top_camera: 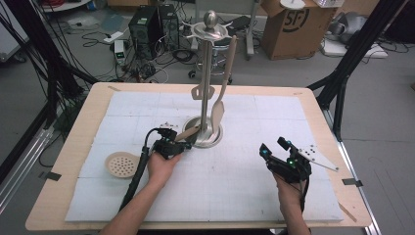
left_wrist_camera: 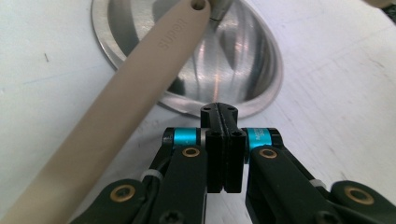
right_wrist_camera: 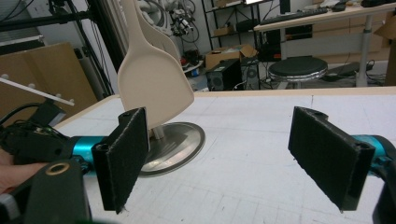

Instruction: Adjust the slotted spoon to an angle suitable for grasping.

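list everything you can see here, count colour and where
utensil stand: 1, silver metal, round base at table centre, ball on top
hanging spatulas: 2, beige, on the stand's hooks
skimmer: 1, beige, perforated head flat on the mat at left, handle end leaning on the stand base
mat: 1, white, covers the tabletop
table: 1, light wood
cardboard box: 1, brown, on floor behind
computer tower: 1, black, on floor behind
stool: 1, black seat, background
left tool: 1, black, shut, beside the skimmer handle at the base
right tool: 1, black, open, over the mat at right

Utensil stand (top_camera: 206, 128) mid-table; skimmer (top_camera: 122, 164) left of it; spatula (top_camera: 223, 88) hanging on stand.
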Tool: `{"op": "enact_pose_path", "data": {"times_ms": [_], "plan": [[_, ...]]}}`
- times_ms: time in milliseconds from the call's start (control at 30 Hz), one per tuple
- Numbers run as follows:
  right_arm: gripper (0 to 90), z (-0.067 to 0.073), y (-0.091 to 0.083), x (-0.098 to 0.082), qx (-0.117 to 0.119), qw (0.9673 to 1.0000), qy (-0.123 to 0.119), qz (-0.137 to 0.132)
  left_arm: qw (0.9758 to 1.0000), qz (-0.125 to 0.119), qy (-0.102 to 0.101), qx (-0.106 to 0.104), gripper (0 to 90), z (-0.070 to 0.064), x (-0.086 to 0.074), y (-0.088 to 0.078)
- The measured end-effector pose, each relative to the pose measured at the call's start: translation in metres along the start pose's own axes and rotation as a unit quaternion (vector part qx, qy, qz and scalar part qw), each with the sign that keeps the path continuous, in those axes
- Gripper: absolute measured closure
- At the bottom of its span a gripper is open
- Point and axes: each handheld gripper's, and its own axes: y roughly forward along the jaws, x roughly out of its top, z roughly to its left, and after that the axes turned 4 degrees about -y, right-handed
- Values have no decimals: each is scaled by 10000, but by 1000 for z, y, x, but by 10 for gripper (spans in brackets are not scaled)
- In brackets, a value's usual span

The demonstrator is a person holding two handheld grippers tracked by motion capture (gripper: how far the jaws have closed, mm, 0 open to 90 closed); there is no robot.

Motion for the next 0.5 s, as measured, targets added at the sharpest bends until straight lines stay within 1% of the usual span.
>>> {"op": "enact_pose_path", "data": {"times_ms": [67,133,167,233,300,367,433,467,500], "plan": [[195,1,0,0,12,10000,4,12,10000,-6,-1,-74,856,2,-1,-9],[195,1,1,0,8,10000,5,6,9997,13,-46,-255,759,6,-1,-18],[195,1,1,0,19,10000,1,17,9994,20,-35,-335,725,8,-1,-22],[195,2,2,-1,39,10000,-1,46,9992,46,61,-389,693,9,0,-31],[195,2,2,-1,48,10000,-10,59,9989,38,120,-442,641,9,1,-38],[195,3,3,-1,57,10000,-26,53,9985,132,189,-490,589,10,1,-45],[196,4,3,-1,70,10000,-4,65,9986,199,271,-396,544,12,0,-50],[195,3,4,-1,64,10000,-17,67,9986,194,302,-393,528,15,0,-53],[196,4,4,-1,76,9999,-18,75,9985,194,258,-441,518,18,1,-56]]}}
